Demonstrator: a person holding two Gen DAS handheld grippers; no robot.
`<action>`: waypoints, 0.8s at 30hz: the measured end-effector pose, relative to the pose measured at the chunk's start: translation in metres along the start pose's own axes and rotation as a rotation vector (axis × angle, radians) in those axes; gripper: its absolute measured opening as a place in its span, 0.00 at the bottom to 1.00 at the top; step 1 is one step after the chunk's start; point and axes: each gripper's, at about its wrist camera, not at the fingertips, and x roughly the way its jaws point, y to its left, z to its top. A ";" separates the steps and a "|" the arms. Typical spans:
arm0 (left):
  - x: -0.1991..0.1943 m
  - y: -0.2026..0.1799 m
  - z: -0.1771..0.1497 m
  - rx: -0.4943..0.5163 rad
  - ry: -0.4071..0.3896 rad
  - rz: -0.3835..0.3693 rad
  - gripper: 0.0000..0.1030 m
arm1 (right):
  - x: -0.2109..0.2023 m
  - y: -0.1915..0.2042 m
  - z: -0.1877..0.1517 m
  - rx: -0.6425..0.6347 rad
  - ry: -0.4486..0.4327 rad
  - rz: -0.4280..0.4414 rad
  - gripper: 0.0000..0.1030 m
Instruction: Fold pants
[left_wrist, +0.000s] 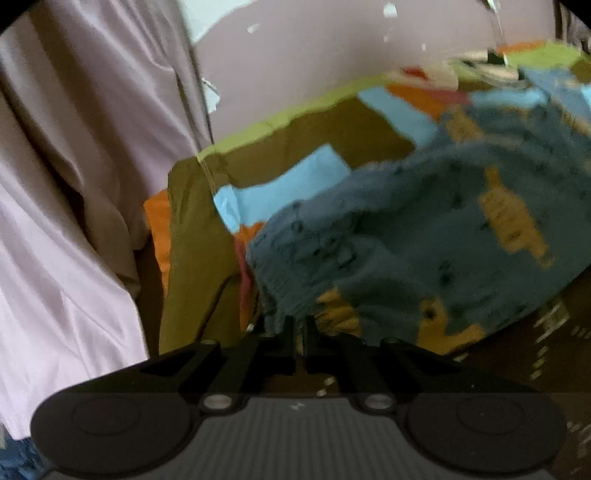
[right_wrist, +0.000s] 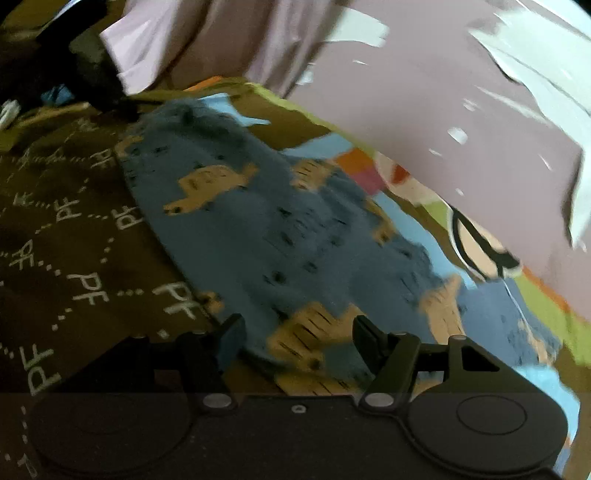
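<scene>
Now the blue pants (left_wrist: 424, 229) with tan animal shapes spread from the left gripper (left_wrist: 300, 332) toward one and two o'clock, their near hem pinched in its closed jaws. Under the right gripper (right_wrist: 297, 339) the same pants run from between the wide-open jaws, which press on nothing, up toward eleven o'clock. Both views are blurred; the patchwork bedcover (left_wrist: 310, 173) edge runs along a pale wall (right_wrist: 424, 110) at twelve, with brown lettered cloth (right_wrist: 74, 258) at nine.
</scene>
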 end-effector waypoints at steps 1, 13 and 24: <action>-0.007 -0.002 0.005 -0.011 -0.020 -0.014 0.07 | -0.005 -0.011 -0.002 0.041 -0.015 -0.004 0.68; -0.025 -0.172 0.121 0.463 -0.152 -0.631 0.77 | -0.034 -0.141 -0.037 0.443 -0.104 -0.215 0.98; 0.013 -0.224 0.129 0.167 -0.117 -0.766 0.84 | -0.027 -0.171 -0.043 0.555 -0.107 -0.127 0.99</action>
